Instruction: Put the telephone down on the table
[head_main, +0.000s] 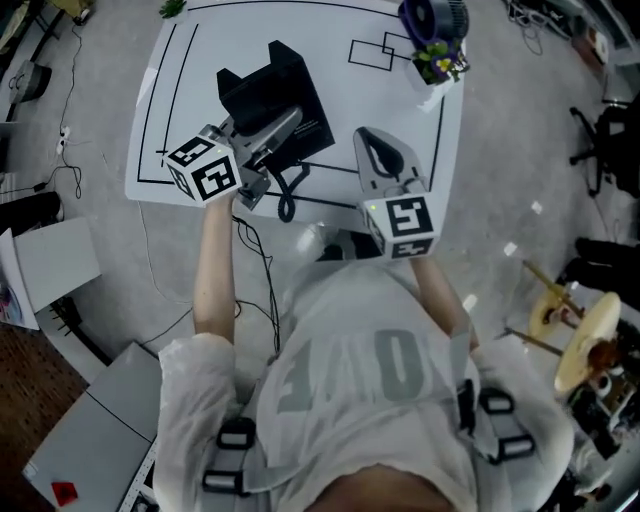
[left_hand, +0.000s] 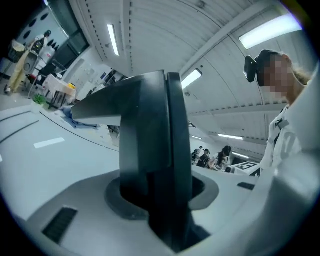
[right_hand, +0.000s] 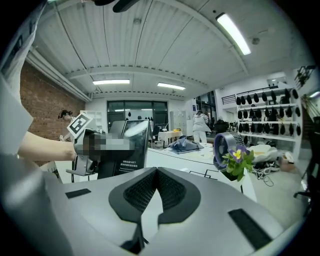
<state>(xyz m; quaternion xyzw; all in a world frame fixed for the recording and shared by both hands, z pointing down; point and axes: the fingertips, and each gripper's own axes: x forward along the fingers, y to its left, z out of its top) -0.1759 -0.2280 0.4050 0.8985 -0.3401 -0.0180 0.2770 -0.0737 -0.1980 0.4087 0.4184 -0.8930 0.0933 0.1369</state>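
Left gripper view shows the telephone's dark handset standing on edge between the jaws, which are closed on it about halfway through their travel, one pad pressing on each flat side. Gripping it across the narrow middle probably keeps it balanced while it is carried.

In the head view the left gripper holds the handset at the near edge of the black telephone base. The base sits on the left half of the white bench. The handset seems to hang just above the bench and not to rest on it, though its underside is hidden, so contact cannot be ruled out. A dark cord runs from below the jaws toward the near edge of the bench and loops down over it. The cord limits how far the handset can go, so the bare surface just near the base looks like the likely place to set it down.

The right gripper waits to the right, well apart from the handset. Its jaws are closed tip to tip on nothing, and it appears to have no part in this step. A small fan and a flower pot stand at the far right corner, clear of the work.
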